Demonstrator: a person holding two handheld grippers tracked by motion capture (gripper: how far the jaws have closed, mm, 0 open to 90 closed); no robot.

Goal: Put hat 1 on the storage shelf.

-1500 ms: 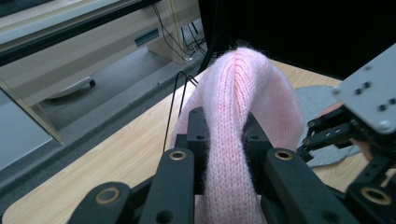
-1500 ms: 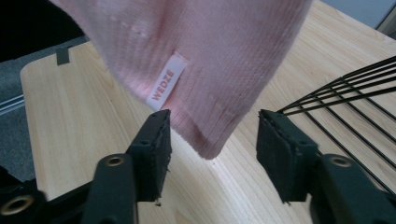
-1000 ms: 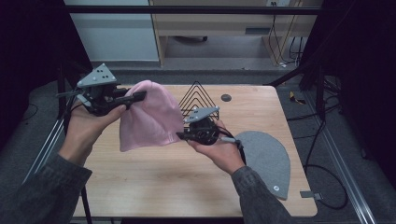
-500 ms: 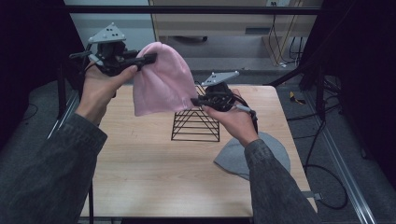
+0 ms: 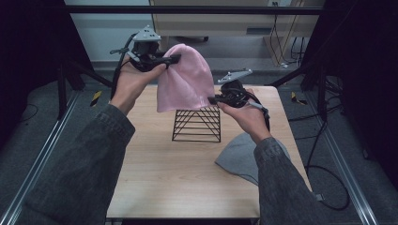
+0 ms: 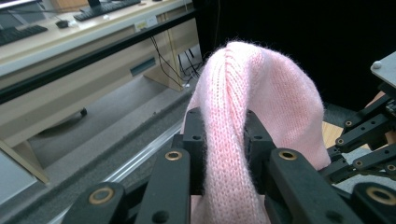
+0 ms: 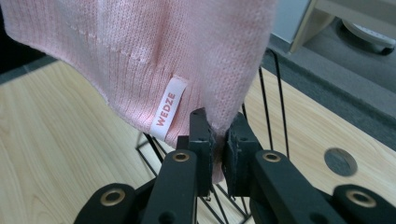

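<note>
Pink knit hat (image 5: pixel 184 77) held aloft just above black wire rack (image 5: pixel 197 124), stretched for lowering over rack's peak. Left tongs (image 5: pixel 170 59) clamped on crown fold; right tongs (image 5: pixel 214 99) pinched shut on hem corner. Grey hat (image 5: pixel 237 152) beside rack on surface (image 5: pixel 159 183).

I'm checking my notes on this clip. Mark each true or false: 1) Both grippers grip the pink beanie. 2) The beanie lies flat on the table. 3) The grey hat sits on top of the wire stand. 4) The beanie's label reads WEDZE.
1) True: the left gripper and the right gripper both clamp the pink beanie.
2) False: it hangs in the air above the wire stand.
3) False: the grey hat lies on the table.
4) True: label.
</note>
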